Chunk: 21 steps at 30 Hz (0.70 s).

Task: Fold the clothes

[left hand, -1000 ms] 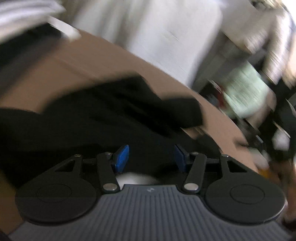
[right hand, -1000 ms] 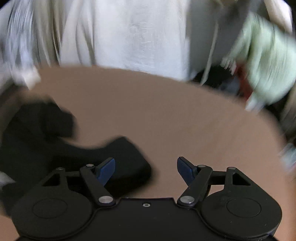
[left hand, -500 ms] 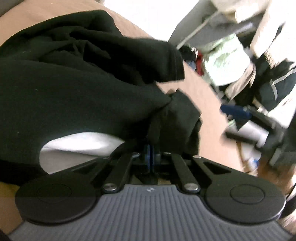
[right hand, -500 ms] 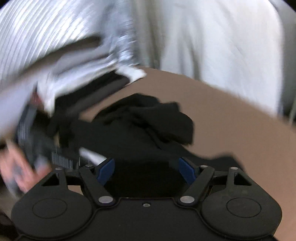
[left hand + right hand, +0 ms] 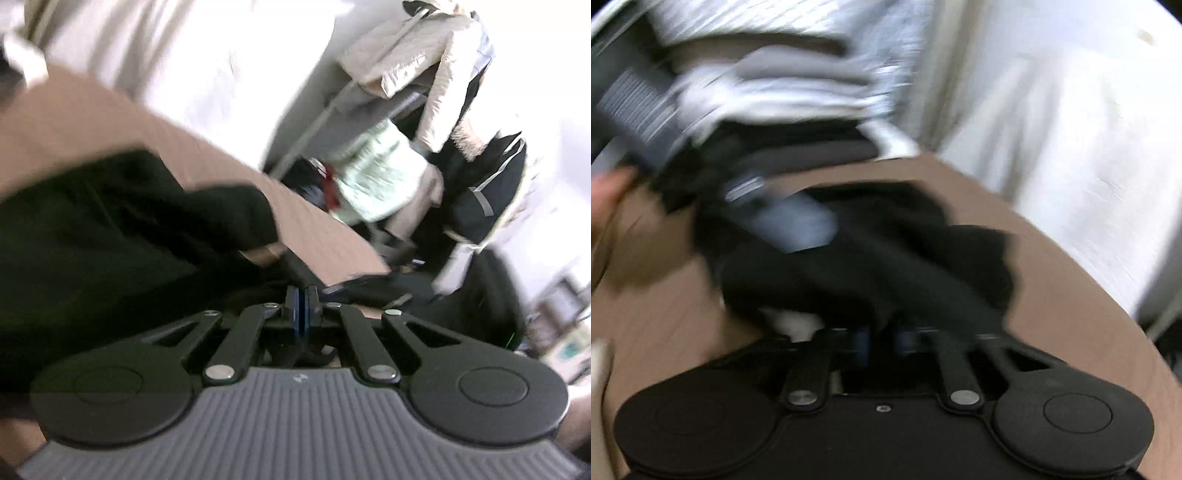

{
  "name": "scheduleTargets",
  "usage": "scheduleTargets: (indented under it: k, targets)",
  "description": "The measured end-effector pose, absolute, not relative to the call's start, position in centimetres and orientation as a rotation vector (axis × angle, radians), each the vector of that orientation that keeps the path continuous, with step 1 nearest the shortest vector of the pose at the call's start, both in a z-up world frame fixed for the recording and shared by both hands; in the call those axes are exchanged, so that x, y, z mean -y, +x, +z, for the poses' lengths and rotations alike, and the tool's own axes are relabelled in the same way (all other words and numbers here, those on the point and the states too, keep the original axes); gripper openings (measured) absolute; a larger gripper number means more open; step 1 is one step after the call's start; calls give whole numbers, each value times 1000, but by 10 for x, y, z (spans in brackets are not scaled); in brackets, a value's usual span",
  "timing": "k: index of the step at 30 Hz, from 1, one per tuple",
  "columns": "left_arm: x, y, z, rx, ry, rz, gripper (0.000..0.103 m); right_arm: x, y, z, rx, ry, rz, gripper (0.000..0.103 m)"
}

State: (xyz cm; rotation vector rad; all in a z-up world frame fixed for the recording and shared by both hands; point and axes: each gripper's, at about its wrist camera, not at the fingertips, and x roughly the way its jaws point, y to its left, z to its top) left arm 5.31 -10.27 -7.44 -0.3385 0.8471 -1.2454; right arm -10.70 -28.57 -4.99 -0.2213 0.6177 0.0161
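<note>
On my left, the left hand-held gripper (image 5: 302, 302) has its blue pads pressed together, with dark cloth bunched right at the tips; I judge it is pinching an edge of the black garment (image 5: 110, 236), though blur keeps me from seeing the fabric between the pads. The garment lies rumpled on the brown counter (image 5: 74, 118), one sleeve-like flap (image 5: 229, 218) jutting toward the counter's edge.

Moving right, the right hand-held gripper (image 5: 881, 341) is drawn nearly closed with black cloth (image 5: 886, 266) gathered at its tips; it looks clamped on the fabric, but the smear makes that a judgement. A stack of folded clothes (image 5: 798, 96) sits beyond.

This cloth is light, limp and stretchy; it will sag and slide. I'd hold it at hems or seams, where it's thicker.
</note>
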Motion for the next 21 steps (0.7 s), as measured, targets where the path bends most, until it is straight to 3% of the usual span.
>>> scheduleTargets:
  k: [4, 7, 12, 17, 21]
  targets:
    - [99, 49, -64, -754, -285, -1197, 3, 338, -116, -28, -559, -193, -247, 5]
    - [102, 45, -64, -732, -223, -1160, 17, 390, -129, -7, -571, -153, -406, 5]
    - [118, 36, -73, -728, -89, -1134, 17, 484, -150, 29, -604, -104, -615, 5]
    - [141, 10, -76, -706, -8, -1211, 29, 579, -200, 34, -512, 205, -777, 5]
    - [170, -4, -79, -798, -128, -1290, 34, 638, -227, -4, -499, 548, -824, 5]
